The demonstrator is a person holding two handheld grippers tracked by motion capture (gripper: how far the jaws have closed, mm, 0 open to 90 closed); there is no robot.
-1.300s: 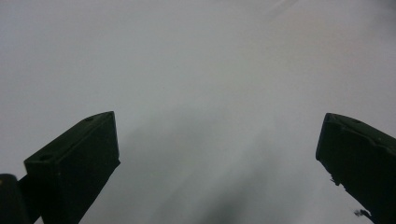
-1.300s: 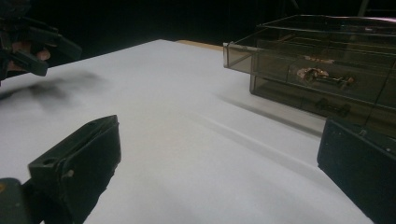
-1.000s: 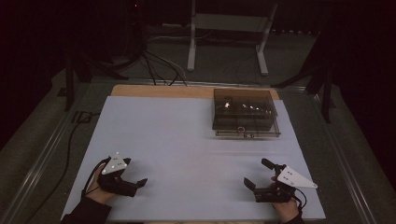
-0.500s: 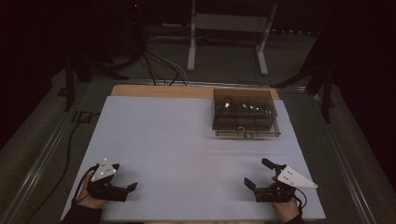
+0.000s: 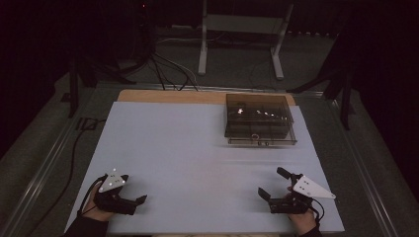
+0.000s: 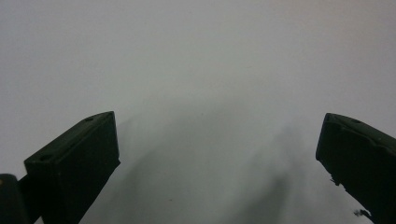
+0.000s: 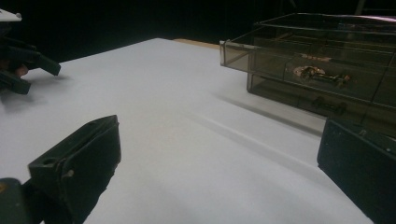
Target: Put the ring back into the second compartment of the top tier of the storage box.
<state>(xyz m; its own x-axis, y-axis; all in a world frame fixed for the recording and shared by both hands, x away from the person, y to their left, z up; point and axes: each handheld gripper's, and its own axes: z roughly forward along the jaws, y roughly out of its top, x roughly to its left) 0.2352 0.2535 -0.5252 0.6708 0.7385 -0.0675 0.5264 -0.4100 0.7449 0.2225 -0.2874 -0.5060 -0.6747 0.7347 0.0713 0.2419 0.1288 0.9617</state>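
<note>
Hands rest low on the desk (image 5: 197,148): at about 7 o'clock the left tool (image 5: 129,203) sits released, jaws spread over bare white surface, and at about 5 o'clock the right tool (image 5: 274,183) is likewise released, grasping nothing. Well apart, toward 1 o'clock, stands the clear drawer box (image 5: 258,118), smoky plastic with small metal bits inside. It looks light, stiff and slick-walled, likely to skid if pulled; better to pinch the small drawer handle (image 5: 255,138) while steadying the top.
</note>
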